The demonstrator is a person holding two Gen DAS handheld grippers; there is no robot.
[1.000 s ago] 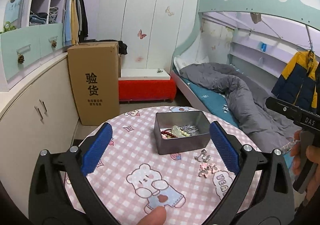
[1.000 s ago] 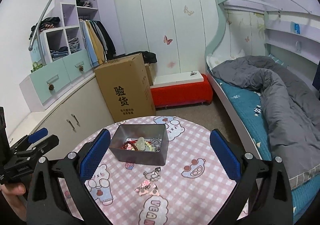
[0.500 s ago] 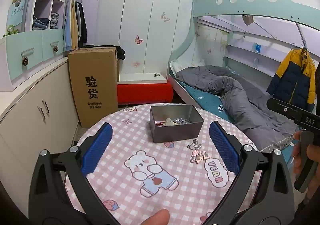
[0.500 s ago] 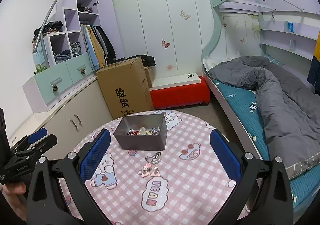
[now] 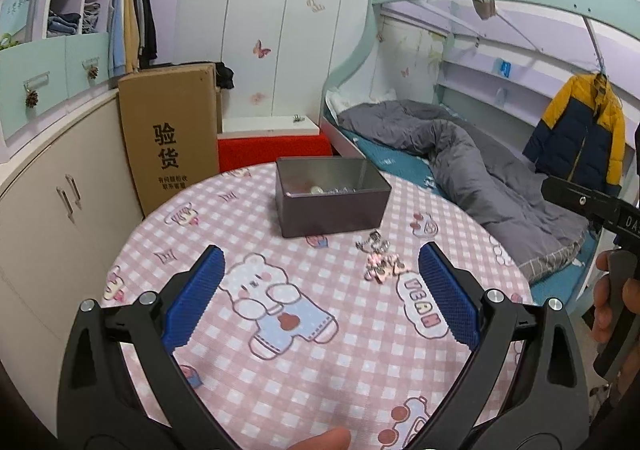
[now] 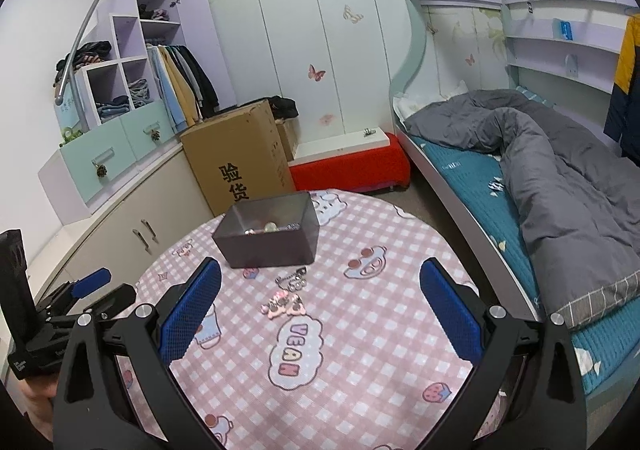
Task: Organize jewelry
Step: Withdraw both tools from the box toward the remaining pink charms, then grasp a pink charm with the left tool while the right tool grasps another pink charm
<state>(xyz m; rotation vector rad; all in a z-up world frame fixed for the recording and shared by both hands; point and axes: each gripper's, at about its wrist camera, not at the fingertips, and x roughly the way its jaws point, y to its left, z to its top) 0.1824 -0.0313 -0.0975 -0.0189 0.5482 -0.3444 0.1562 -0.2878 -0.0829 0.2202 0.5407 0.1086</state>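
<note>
Both views have drawn back from the worktop since the earlier frames, so the grey tin now sits farther off and shows less of its contents. Round worktop, pink checked cloth with bear prints, carries everything. Grey tin stands toward the far side; beads and metal pieces lie inside, partly hidden by its near wall. Loose jewelry, a silver chain piece and pink charms, lies on the cloth just near and right of the tin, touching nothing else. Left tool released, jaws spread wide and empty, hanging above the near cloth. Right tool likewise spread and empty, with the loose jewelry lying between its pads in view. Likely risks: small, flat pieces may slip from broad pads; tangled charms may lift together and drop; a low approach may snag the cloth and shift the tin.
</note>
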